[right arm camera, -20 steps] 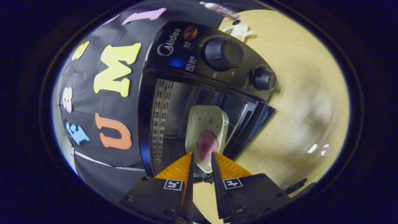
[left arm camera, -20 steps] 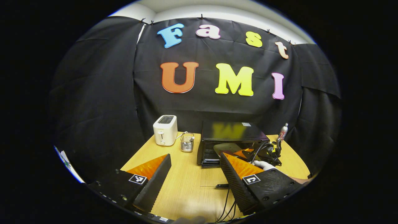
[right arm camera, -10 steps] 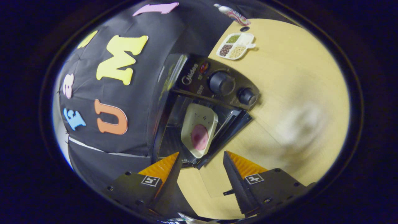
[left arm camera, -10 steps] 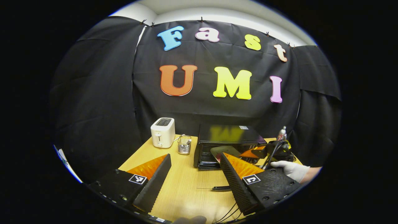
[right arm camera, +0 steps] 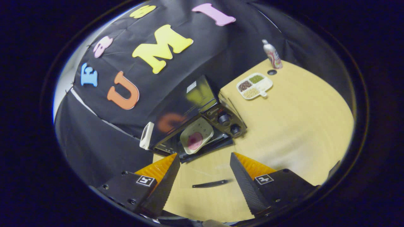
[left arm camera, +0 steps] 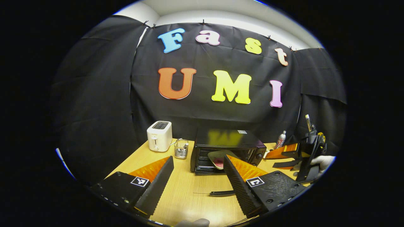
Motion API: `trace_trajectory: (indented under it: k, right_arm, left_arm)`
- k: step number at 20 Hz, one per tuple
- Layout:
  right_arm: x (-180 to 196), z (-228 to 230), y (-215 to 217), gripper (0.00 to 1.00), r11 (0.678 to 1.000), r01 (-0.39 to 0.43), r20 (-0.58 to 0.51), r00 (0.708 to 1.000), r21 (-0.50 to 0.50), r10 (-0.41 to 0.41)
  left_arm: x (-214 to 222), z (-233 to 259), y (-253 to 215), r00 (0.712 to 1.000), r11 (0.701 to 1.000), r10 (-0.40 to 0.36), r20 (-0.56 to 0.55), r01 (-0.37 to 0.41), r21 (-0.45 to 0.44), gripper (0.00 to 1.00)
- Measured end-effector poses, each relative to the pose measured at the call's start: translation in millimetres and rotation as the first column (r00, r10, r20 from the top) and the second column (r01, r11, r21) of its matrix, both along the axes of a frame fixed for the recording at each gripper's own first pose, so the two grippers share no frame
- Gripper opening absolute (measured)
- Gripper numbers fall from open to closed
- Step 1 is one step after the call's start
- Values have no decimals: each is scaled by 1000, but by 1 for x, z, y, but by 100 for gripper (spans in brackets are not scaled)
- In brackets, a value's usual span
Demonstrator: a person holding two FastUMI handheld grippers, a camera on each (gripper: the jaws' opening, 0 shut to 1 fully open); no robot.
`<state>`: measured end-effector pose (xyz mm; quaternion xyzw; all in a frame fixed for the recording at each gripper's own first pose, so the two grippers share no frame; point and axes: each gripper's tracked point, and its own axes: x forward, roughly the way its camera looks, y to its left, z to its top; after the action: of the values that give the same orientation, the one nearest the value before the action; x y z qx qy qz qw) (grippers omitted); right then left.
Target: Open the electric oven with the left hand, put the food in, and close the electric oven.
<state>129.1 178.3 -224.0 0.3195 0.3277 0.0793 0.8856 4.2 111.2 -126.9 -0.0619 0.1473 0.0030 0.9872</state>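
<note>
In the left gripper view, our left gripper (left arm camera: pixel 197 176) has its fingers spread wide and holds nothing. The oven (left arm camera: pixel 228 150) stands straight ahead of them across the tabletop (left arm camera: pixel 189 186), its door (left arm camera: pixel 206 171) dropped flat toward us. The tray (left arm camera: pixel 217 156) with the food sits in the mouth of the oven, just above the door. The door's long edge runs crosswise to our fingers, so we judge that a forward reach under that edge and a lift will shut it. The right gripper (left arm camera: pixel 281 156) is off to the right of the oven, apart from it.

In the right gripper view, our right gripper (right arm camera: pixel 204 171) is also wide and empty. The oven (right arm camera: pixel 195 126) lies ahead and slightly left, the tray (right arm camera: pixel 196 135) inside it and the food (right arm camera: pixel 195 140) on its near end. The door (right arm camera: pixel 206 150) lies open. Both grippers are clear of the door; the task gives the oven to the left, which faces it squarely.
</note>
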Motion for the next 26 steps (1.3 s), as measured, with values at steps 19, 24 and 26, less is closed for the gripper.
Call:
trace_trajectory:
  k: [19,24,26]
  right_arm:
    - [-79,46,-178,96,780,32,259,951,-625,168]
    - [-80,47,-200,100,766,19,253,949,-643,189]
    - [-81,47,-203,97,768,16,245,952,-640,184]
  left_arm:
    - [-5,-110,-123,991,997,-39,-127,47,59,96]
    - [-12,-174,-153,972,997,-51,-228,64,48,96]
    - [-14,-199,-160,960,996,-58,-274,73,45,96]
